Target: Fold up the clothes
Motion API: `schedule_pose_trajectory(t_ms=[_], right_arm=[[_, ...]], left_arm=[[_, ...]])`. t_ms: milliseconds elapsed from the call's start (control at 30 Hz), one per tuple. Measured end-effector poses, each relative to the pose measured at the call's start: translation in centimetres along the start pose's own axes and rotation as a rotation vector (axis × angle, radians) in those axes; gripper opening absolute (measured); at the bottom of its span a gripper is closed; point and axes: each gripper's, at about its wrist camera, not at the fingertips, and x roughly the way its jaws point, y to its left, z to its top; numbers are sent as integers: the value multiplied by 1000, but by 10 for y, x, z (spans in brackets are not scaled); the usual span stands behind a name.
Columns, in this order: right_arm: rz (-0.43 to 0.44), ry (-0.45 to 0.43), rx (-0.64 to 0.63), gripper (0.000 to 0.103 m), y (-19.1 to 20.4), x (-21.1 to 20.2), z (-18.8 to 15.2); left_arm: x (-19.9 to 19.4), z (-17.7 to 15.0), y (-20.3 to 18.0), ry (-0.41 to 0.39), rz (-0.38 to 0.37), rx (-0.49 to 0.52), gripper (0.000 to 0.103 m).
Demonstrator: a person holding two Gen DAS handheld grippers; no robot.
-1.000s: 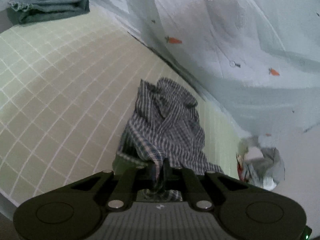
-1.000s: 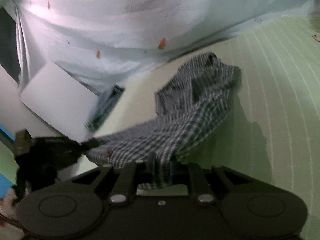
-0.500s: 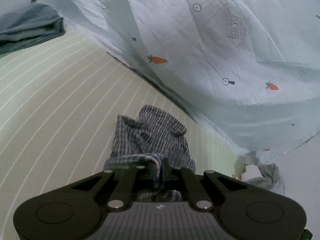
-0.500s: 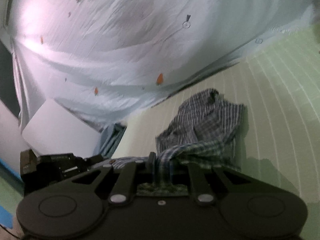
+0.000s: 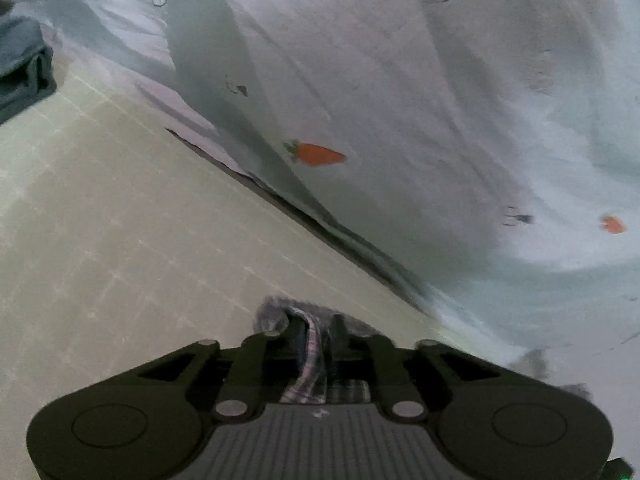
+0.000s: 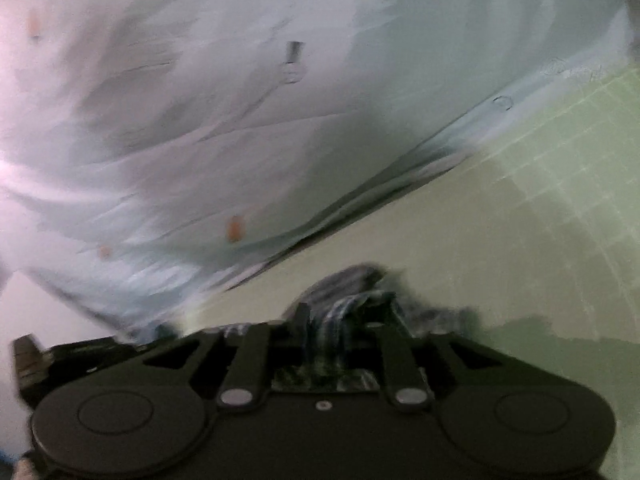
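A pale green grid mat (image 5: 120,240) runs up to a light sheet (image 5: 440,100) printed with carrots. Far left of the sheet lies a grey folded garment (image 5: 22,68). The left gripper (image 5: 314,334) pinches the checked shirt (image 5: 310,360) tight; the right gripper (image 6: 340,320) likewise, shirt (image 6: 344,304) bunched between both. Judging by this, a fold or spread is mid-carry; next needs laying it flat, short of the sheet.

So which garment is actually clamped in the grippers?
The blue plaid shirt, pinched by both grippers; the grey folded garment lies untouched at the far left.
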Motion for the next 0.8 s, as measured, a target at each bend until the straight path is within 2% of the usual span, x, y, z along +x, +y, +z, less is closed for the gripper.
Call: schedule_pose_trajectory(t_ms=[33,67,100,200,400,567,600,633,667,700,733,767,800], right_arm=[[-54,-21,-16,41,1,9,2],[-90,-43,-41,56,4,13,3],[-98,-58,-64,66,7,14,1],[-118,-77,-126,79,11,16,-11],[-125,15,-178,79,-3,22,-36],[-99,57,-149,79,-16,42,-33],[-84,78,-118,78,-20,47,-31],[-70,99,-87,72,-25,52,-29],[-56,120,-56,42,-29,58,-28],[-42,140,-25,11,-33,63,-26],[-28,161,7,7,-38,68,-25],[-6,142,8,6,-37,64,-23],[16,103,-13,5,-32,56,-20]], left_arm=[[2,1,-1,-7,18,31,47],[1,-2,-1,-16,30,56,55],[-2,-7,0,-24,37,79,65],[-8,-30,9,12,35,121,68],[-9,-82,27,131,84,160,68],[3,-92,24,148,72,198,68],[6,-90,22,146,68,199,66],[9,-88,21,145,64,201,54],[11,-85,20,143,60,202,40],[14,-83,19,142,56,204,1],[17,-81,18,140,52,206,2],[19,-79,16,138,48,207,2],[15,-75,15,102,42,210,2]])
